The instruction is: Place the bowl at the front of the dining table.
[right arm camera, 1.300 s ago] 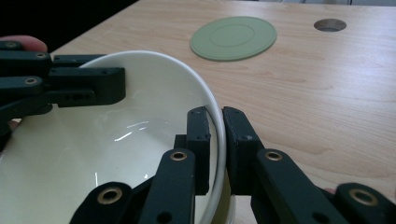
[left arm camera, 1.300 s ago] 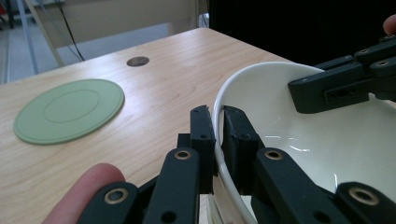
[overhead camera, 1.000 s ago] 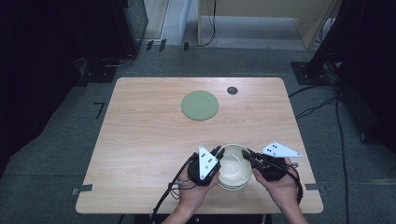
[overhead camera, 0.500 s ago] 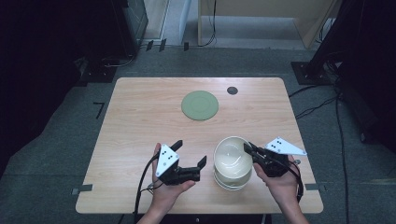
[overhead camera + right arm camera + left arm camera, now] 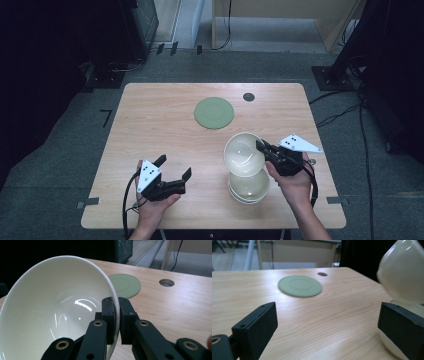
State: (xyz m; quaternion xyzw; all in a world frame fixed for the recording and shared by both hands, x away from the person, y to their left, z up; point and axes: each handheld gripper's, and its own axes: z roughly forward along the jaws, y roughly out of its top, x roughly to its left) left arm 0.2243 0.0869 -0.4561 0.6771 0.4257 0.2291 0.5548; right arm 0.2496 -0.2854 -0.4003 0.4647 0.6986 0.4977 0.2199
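My right gripper point(image 5: 261, 146) point(image 5: 116, 305) is shut on the rim of a cream bowl point(image 5: 243, 153) point(image 5: 57, 305), holding it tilted above the table. Below it a stack of cream bowls point(image 5: 250, 186) rests near the table's front edge. In the left gripper view the lifted bowl point(image 5: 403, 270) hangs at the far right above the stack point(image 5: 392, 347). My left gripper point(image 5: 173, 167) point(image 5: 327, 322) lies open on the wood at the front left, nothing between its jaws. A flat green plate point(image 5: 214, 112) point(image 5: 300, 286) point(image 5: 125, 285) sits further back on the table.
The wooden table point(image 5: 150, 130) has a round cable hole point(image 5: 248, 96) point(image 5: 166, 282) near its far edge, right of the green plate. Dark equipment and cables stand on the floor around the table. The table's left half is bare wood.
The left gripper has left the bowls and moved to the front left, now open. The right gripper has lifted the top bowl off the stack and tilted it.
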